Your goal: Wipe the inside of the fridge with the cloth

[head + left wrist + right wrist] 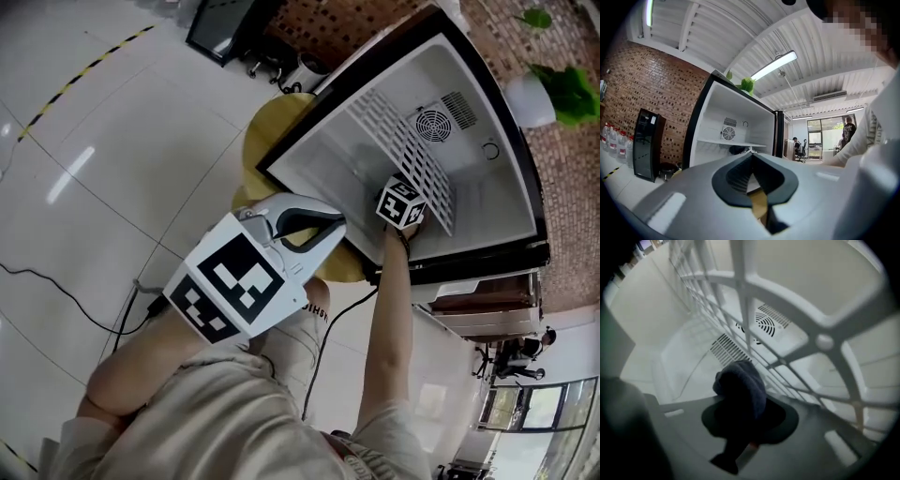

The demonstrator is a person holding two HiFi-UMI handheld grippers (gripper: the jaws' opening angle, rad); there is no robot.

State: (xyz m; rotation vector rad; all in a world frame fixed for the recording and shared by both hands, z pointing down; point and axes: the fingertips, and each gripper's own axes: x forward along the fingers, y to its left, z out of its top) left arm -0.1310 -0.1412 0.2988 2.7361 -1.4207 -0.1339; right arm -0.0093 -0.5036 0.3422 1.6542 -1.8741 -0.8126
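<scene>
1. White-walled and black-framed, the fridge is seen with its front open and its inside exposed.
2. Yellow and round, the tabletop is partly covered by the fridge in the head view.
3. Across the inside of the fridge a white wire shelf is fitted.
4. Outside the fridge, in front of its opening, the left tongs are held. Their jaws are pressed together and nothing is gripped between them.
5. Inside the fridge, just beside the wire shelf, the right tongs are held at the end of an outstretched arm. Their jaws are pinched on the cloth.
6. Dark blue and bunched, the cloth is carried in the right tongs within the fridge, close to the bars of the shelf. Whether the bars are touched cannot be told.
7. On the back wall, beyond the shelf, a round fan vent is set.
</scene>
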